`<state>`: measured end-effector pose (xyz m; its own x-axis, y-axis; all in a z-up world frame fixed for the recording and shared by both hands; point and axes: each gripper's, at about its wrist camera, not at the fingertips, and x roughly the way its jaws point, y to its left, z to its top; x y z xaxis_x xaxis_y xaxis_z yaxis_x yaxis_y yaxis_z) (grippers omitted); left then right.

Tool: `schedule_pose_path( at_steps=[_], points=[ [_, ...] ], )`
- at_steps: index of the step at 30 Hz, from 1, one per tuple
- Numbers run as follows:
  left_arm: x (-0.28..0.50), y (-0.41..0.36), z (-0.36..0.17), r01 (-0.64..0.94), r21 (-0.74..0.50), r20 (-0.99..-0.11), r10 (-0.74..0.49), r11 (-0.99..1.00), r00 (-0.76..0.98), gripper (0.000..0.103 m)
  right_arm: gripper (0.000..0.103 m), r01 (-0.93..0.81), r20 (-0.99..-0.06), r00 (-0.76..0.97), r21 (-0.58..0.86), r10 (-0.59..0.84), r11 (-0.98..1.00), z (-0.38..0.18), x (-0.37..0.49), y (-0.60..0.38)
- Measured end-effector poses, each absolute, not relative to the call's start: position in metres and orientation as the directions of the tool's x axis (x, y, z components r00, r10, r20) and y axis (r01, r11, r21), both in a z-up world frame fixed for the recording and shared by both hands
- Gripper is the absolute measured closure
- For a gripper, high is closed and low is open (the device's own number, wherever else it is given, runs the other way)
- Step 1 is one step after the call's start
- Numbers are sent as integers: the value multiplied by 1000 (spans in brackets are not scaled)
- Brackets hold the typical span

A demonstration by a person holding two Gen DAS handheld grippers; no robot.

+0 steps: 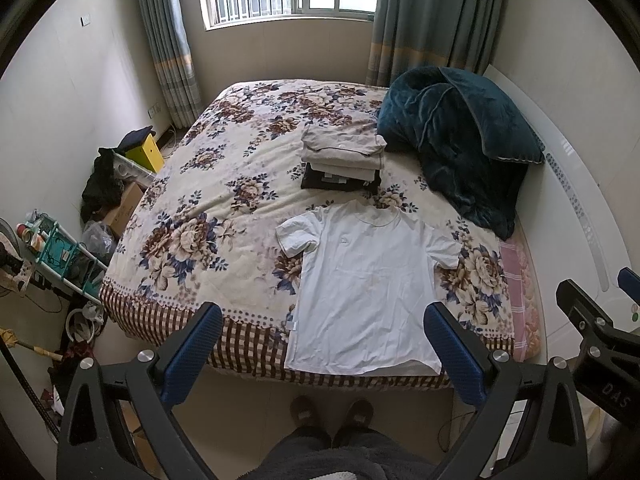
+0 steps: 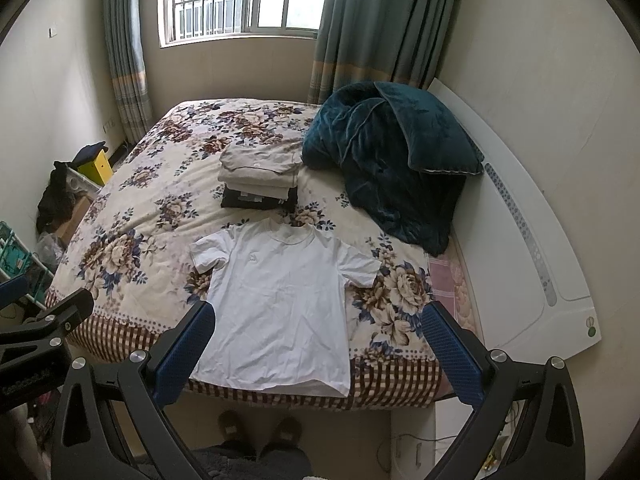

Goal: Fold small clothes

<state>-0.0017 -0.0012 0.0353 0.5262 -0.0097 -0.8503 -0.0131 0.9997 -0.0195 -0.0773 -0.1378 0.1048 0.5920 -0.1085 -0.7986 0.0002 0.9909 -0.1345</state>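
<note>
A small white T-shirt lies spread flat, collar away from me, at the near edge of the floral bed; it also shows in the right wrist view. Its left sleeve is partly folded under. My left gripper is open and empty, held above the shirt's hem. My right gripper is open and empty, above the hem and the bed's near edge. A stack of folded clothes, beige on top of dark, sits beyond the shirt, also seen from the right wrist.
A dark teal blanket and pillow are heaped at the right of the bed. A white headboard runs along the right. Boxes, a rack and clutter stand on the floor at left. My slippered feet stand at the bed's edge.
</note>
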Motion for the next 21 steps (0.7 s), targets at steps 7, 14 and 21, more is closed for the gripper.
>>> schedule_pose_path(
  at_steps=[7,14,21],
  points=[
    [-2,-2,36,-15,-23,-848,-12,1000,529,0,0,0,-797,594,-133,-108,991,102,-82,-137],
    [1,-2,34,-15,-27,-848,-15,1000,530,0,0,-1,-800,590,-137,-110,991,103,-79,-136],
    [3,-3,32,-14,-33,-848,-20,999,530,0,0,1,-802,586,-142,-115,990,100,-69,-136]
  ],
)
